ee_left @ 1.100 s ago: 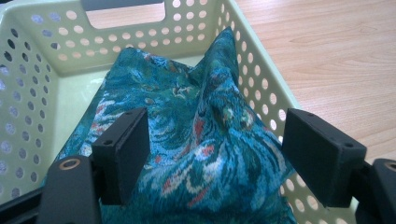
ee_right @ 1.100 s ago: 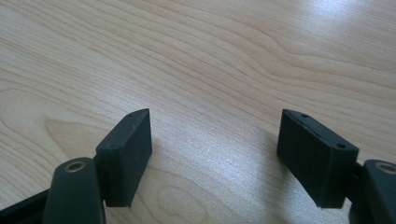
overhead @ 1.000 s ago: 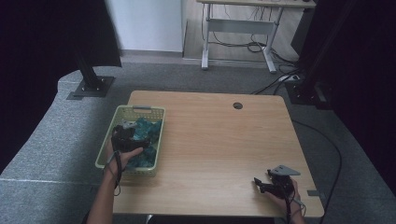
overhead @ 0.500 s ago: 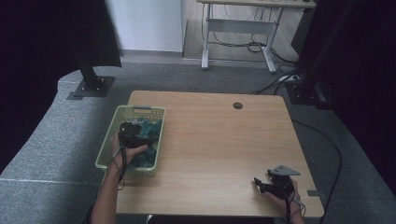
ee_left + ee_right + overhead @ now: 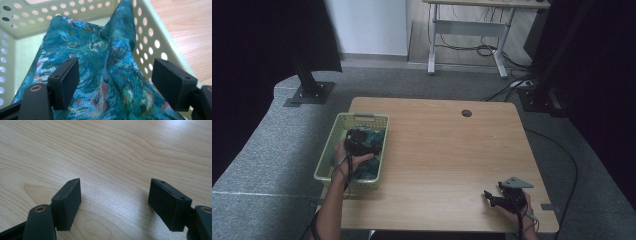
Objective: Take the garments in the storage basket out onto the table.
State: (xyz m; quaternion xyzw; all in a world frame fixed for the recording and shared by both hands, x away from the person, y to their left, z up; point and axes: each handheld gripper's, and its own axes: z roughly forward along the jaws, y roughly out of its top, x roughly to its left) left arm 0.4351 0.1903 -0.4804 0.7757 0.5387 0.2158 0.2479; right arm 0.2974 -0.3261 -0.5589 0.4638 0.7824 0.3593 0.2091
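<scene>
Left gripper (image 5: 113, 82) poised inside the green basket (image 5: 160, 37), fingers (image 5: 65, 80) spread wide astride a raised fold of teal patterned cloth (image 5: 100, 62), ready to pinch it. Right gripper (image 5: 115, 205) idles with parted fingers over bare tabletop (image 5: 125, 150), clear of the work.

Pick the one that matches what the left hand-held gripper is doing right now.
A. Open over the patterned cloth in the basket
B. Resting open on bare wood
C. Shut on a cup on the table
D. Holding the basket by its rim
A: the left hand-held gripper has its jaws spread apart with the blue-green patterned cloth between them, inside the pale green basket.
</scene>
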